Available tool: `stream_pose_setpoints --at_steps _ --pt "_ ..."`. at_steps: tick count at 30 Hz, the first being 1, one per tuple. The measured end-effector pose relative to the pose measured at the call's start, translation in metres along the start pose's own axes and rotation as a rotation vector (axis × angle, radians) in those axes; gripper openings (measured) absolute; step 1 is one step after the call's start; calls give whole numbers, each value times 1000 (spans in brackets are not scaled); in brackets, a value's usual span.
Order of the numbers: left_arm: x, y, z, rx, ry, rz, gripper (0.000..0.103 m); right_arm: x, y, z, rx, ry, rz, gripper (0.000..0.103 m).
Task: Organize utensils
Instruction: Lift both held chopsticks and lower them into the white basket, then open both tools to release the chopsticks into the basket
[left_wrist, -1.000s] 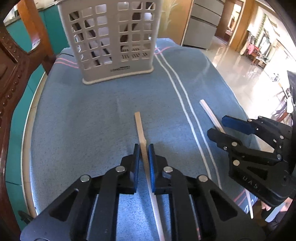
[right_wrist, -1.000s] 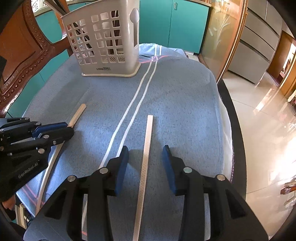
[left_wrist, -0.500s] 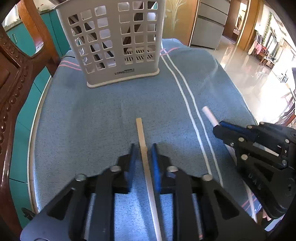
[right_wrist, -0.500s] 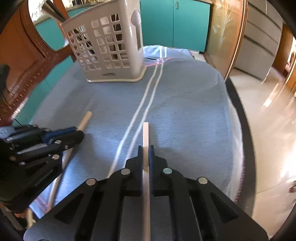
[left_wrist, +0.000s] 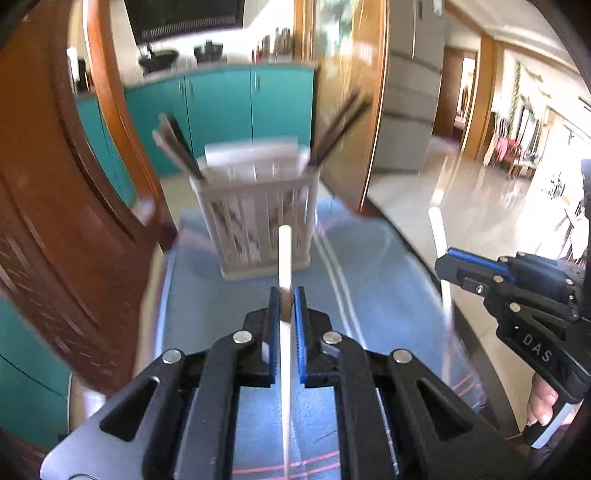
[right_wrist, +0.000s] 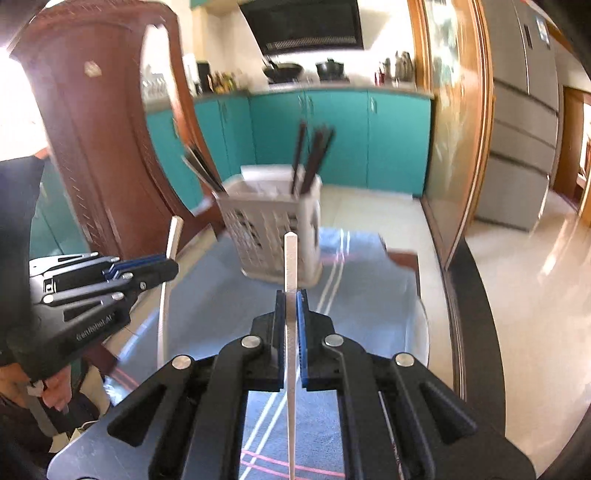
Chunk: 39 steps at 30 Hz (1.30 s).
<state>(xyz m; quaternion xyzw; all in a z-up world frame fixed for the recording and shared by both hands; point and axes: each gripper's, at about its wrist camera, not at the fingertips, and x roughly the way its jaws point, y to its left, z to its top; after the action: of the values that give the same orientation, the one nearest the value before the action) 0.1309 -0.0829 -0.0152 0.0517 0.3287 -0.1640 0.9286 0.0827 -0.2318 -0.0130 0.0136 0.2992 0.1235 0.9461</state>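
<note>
Two pale chopsticks are up off the worktop, one (left_wrist: 284, 254) near left and one (right_wrist: 290, 258) near right. One white slotted utensil basket (right_wrist: 273, 236) stands far, with about six dark chopsticks (right_wrist: 314, 158) in it; blur hinders counting.

Both my wrist cams look forward along my fingers, raised over the table, facing the utensil basket (left_wrist: 258, 218) (right_wrist: 275, 229); each catches the other gripper at frame edge.

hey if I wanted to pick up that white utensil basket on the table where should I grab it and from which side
Grip the basket at its top rim on the near wall, coming from above. The lattice walls are too wide to span, and dark chopsticks lean out at the corners. Both tongs, left and right, already hold sticks.
</note>
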Motion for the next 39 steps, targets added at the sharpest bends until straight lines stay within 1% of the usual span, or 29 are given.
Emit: stream_pose_setpoints --at_steps 6,9,10,15,18,21,25,27,29,31,33,36,37,39 --pt "-54 9 24 7 -130 -10 9 -30 9 28 -49 -90 19 7" --pt "-68 11 39 10 -164 -10 9 -36 18 51 -98 -131 14 7" --pt "-72 12 48 14 -180 -8 8 -34 19 58 -108 -135 14 7" --pt "-85 22 80 21 -217 4 8 -21 22 96 -127 -129 33 7" --pt "-86 30 97 23 -219 10 8 -17 24 112 -125 -124 57 7" --pt "-89 33 113 11 -226 12 8 -15 28 128 -130 -135 63 7" --pt "-96 43 143 -31 -262 14 8 -23 33 157 -123 -204 61 7" --pt "-98 49 158 -57 -291 14 8 -27 32 169 -106 -245 58 7" --pt "-101 51 171 -81 -344 33 8 -30 30 181 -90 -295 34 7" --pt "-99 51 179 -105 -382 52 8 -26 28 189 -76 -337 -20 7" --pt "-89 53 182 -126 -399 53 8 -16 24 192 -66 -358 -49 7" --pt "-64 53 181 -143 -407 90 8 8 17 185 -44 -349 -52 7" --pt "-52 52 177 -142 -405 113 8 19 14 179 -37 -340 -47 6" --pt "-34 52 172 -139 -393 132 8 34 11 170 -35 -329 -37 6"
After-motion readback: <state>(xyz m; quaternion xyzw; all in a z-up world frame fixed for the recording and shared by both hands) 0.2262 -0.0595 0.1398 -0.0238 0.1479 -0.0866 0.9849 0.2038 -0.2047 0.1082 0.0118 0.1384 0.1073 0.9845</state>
